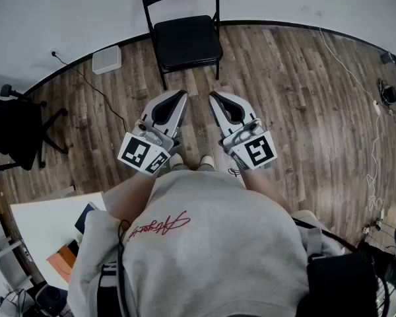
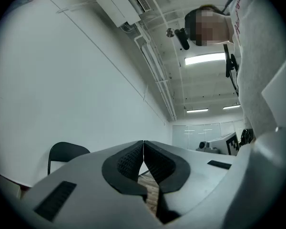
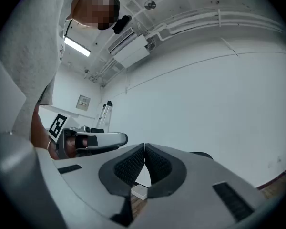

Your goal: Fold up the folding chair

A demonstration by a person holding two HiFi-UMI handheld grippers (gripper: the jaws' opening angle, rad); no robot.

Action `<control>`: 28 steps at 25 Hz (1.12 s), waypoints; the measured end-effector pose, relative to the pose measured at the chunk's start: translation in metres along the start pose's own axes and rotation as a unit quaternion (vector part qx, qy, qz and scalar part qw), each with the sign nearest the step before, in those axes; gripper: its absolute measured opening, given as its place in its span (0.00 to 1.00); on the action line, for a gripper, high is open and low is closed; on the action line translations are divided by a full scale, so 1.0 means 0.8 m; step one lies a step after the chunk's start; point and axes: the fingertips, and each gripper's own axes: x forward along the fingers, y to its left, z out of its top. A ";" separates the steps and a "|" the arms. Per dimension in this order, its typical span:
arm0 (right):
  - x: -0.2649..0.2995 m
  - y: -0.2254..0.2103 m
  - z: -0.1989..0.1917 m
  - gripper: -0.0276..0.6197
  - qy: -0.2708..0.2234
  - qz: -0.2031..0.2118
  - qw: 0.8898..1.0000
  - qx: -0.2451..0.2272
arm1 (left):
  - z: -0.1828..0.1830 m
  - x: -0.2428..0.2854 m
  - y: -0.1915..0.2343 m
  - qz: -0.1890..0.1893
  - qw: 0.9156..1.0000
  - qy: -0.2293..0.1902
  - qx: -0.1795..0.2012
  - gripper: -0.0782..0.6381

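A black folding chair (image 1: 185,35) stands unfolded on the wood floor, its back to the white wall. Both grippers are held side by side in front of it, apart from its seat. My left gripper (image 1: 181,94) is shut with nothing between its pads. My right gripper (image 1: 214,96) is shut and empty too. In the left gripper view the jaws (image 2: 143,143) meet in one line, and the chair's backrest (image 2: 66,151) shows at lower left. In the right gripper view the closed jaws (image 3: 144,147) hide most of the chair; a strip of its back (image 3: 202,155) peeks over the right jaw.
A white box (image 1: 107,59) with a cable sits at the wall left of the chair. A black office chair (image 1: 16,127) stands at far left. A white table (image 1: 46,226) with papers is at lower left. Cables (image 1: 376,111) trail along the right side.
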 end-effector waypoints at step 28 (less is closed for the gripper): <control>-0.022 -0.022 0.002 0.07 -0.010 0.043 0.999 -0.024 | -0.011 0.019 -0.016 0.045 0.999 -0.010 0.011 0.13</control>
